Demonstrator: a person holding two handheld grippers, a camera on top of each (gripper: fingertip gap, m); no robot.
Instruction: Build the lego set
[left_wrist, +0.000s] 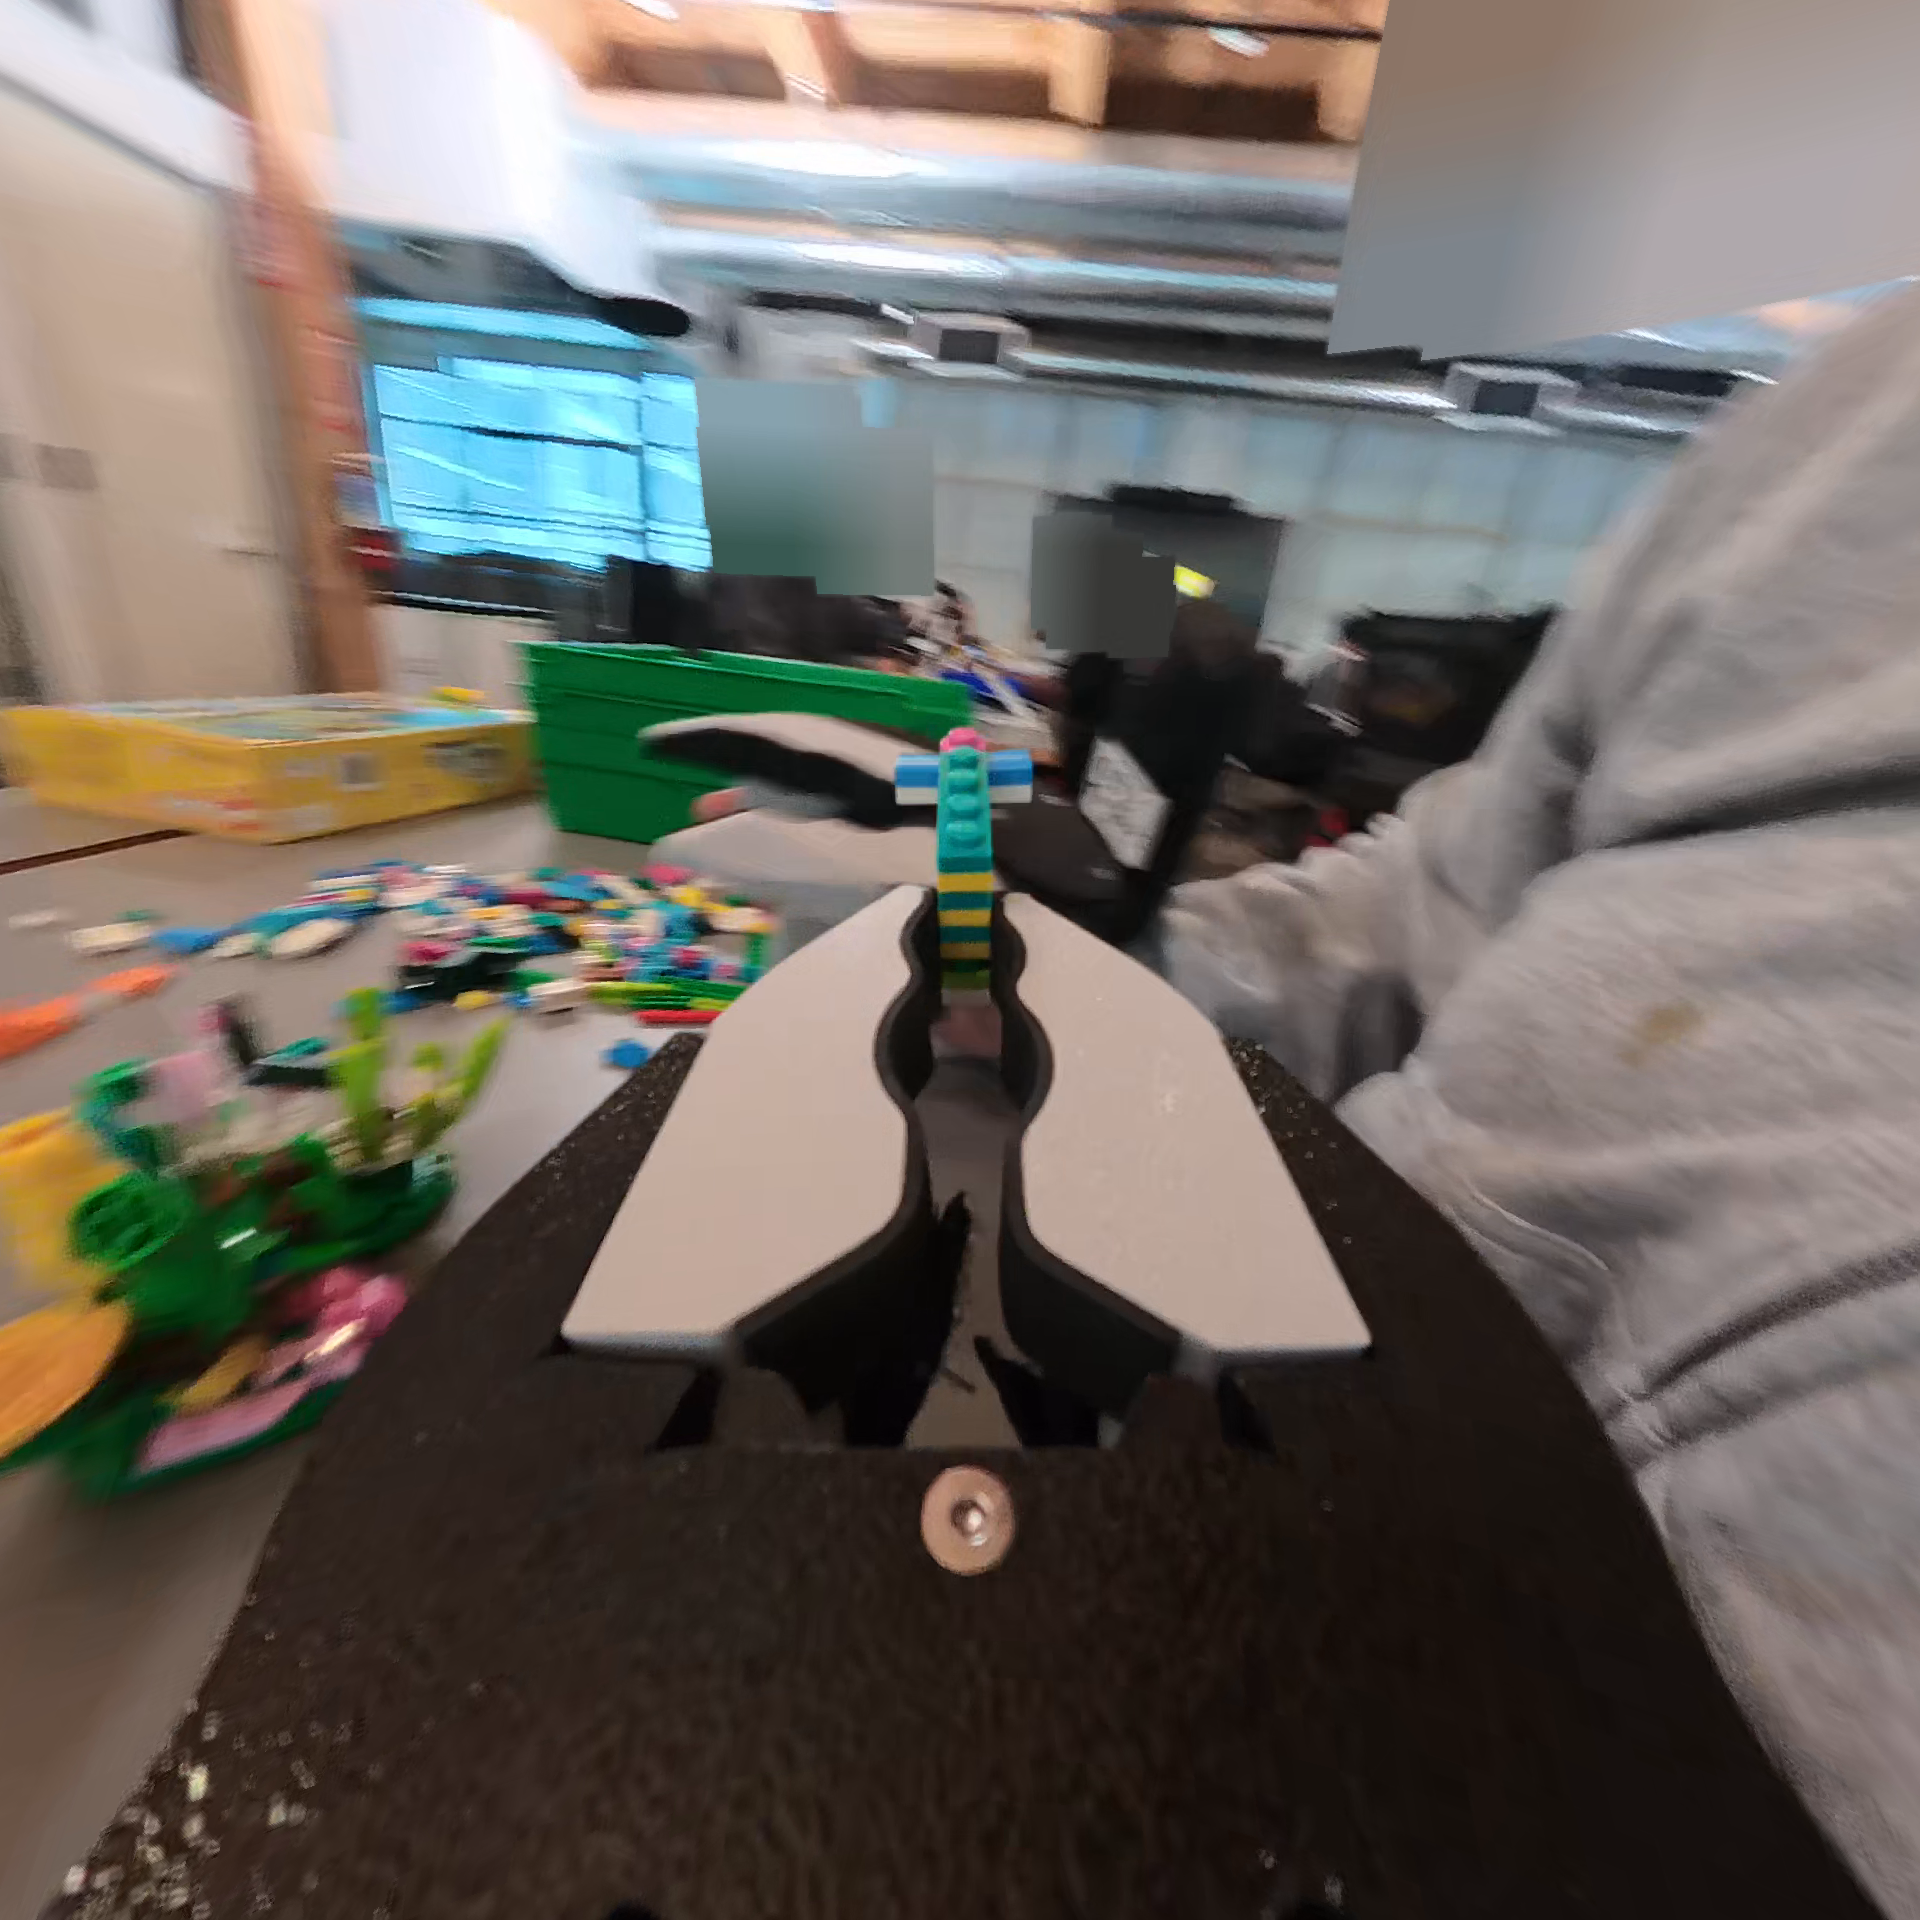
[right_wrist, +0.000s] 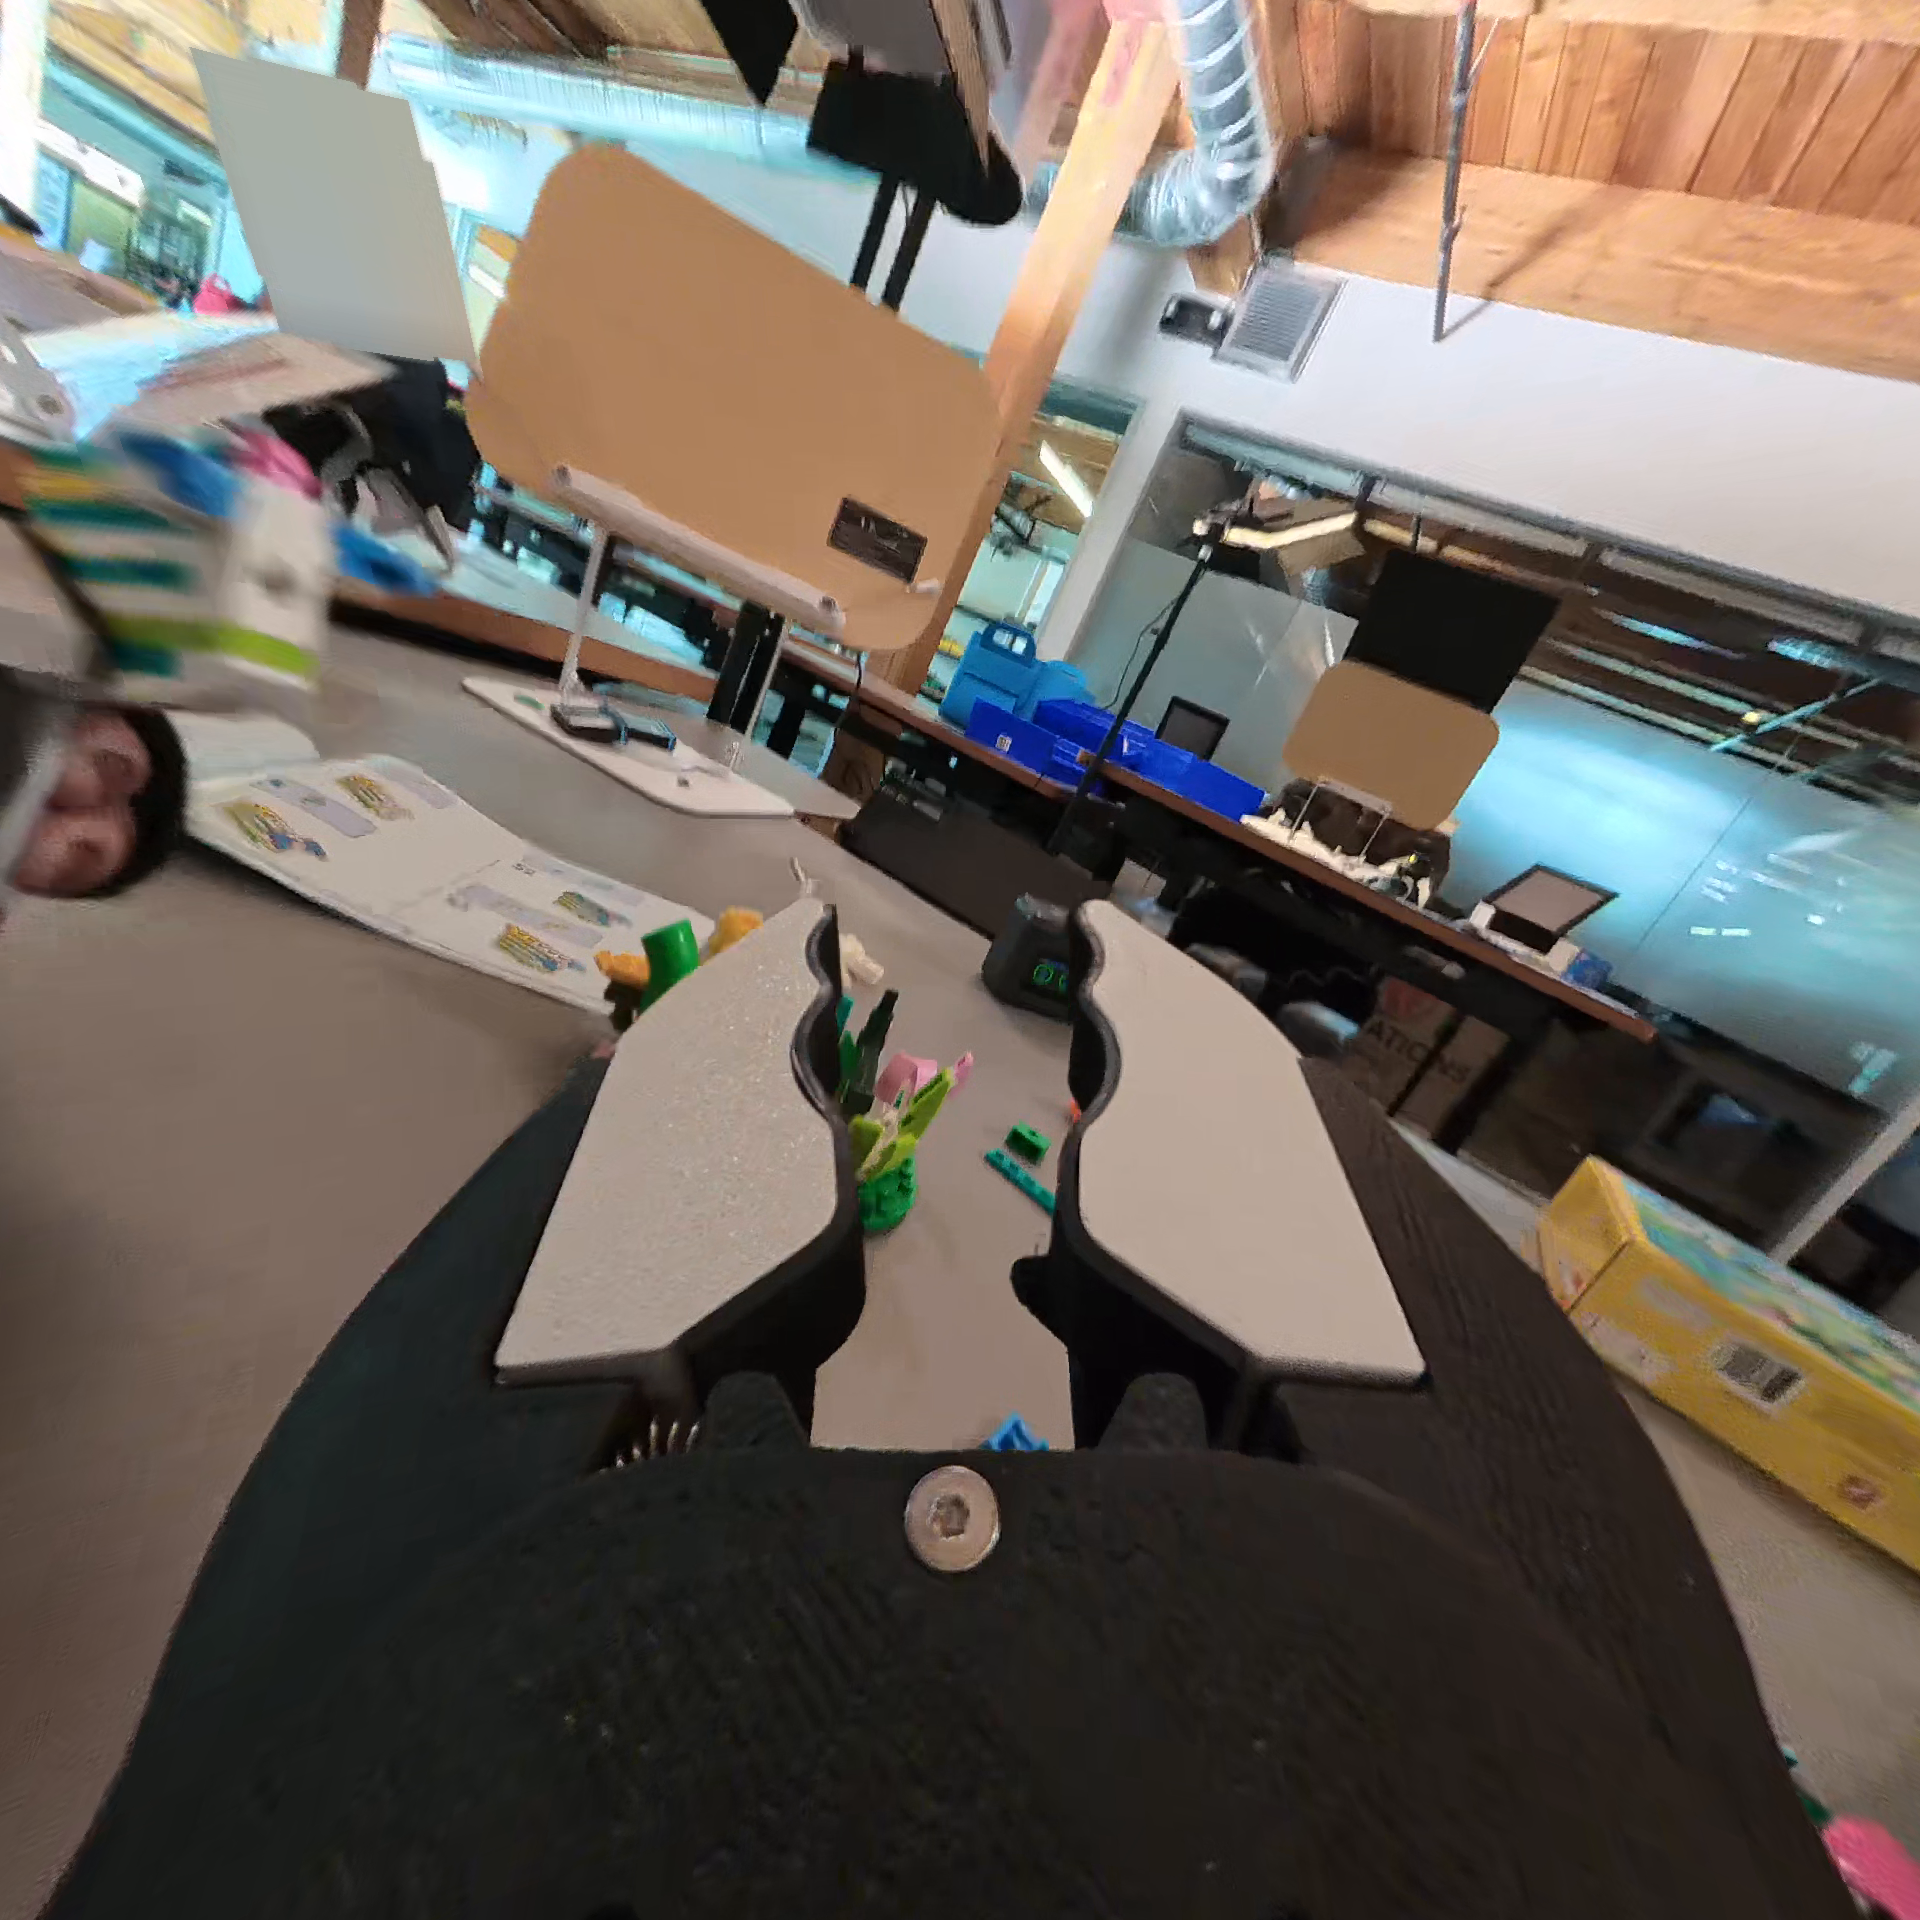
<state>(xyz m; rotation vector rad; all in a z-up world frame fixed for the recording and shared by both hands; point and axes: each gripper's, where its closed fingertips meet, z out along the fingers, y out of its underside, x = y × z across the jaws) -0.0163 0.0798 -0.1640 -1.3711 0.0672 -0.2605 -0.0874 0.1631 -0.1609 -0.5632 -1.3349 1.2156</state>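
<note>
My left tongs (left_wrist: 964, 940) are closed on the lower end of a brick tower (left_wrist: 964, 862), a narrow stack of teal, yellow and green bricks with a blue-and-white crosspiece and a pink stud at its top; both pads press against its sides, and the tower stands upright and lifted clear of the counter (left_wrist: 260, 1195). My right tongs (right_wrist: 951, 961) stand open with nothing between the pads (the small green and pink plant model (right_wrist: 894, 1132) seen through the gap rests on the counter farther off, not in the grip). In the left wrist view the right tongs show blurred just behind the tower's crosspiece, near it but, as far as I can tell, apart from it. To the left on the counter lie a scatter of loose bricks (left_wrist: 540, 925), a larger green plant build (left_wrist: 239, 1226), a yellow box (left_wrist: 270, 758) and a green bin (left_wrist: 727, 727). The right wrist view adds an open instruction booklet (right_wrist: 416, 862), a few loose green bricks (right_wrist: 1023, 1153) and a small dark timer (right_wrist: 1029, 971) beyond the fingertips. A grey sleeve (left_wrist: 1610, 883) fills the right side of the left wrist view. I judge the tower to be firmly gripped, though motion blur limits certainty at its base.
</note>
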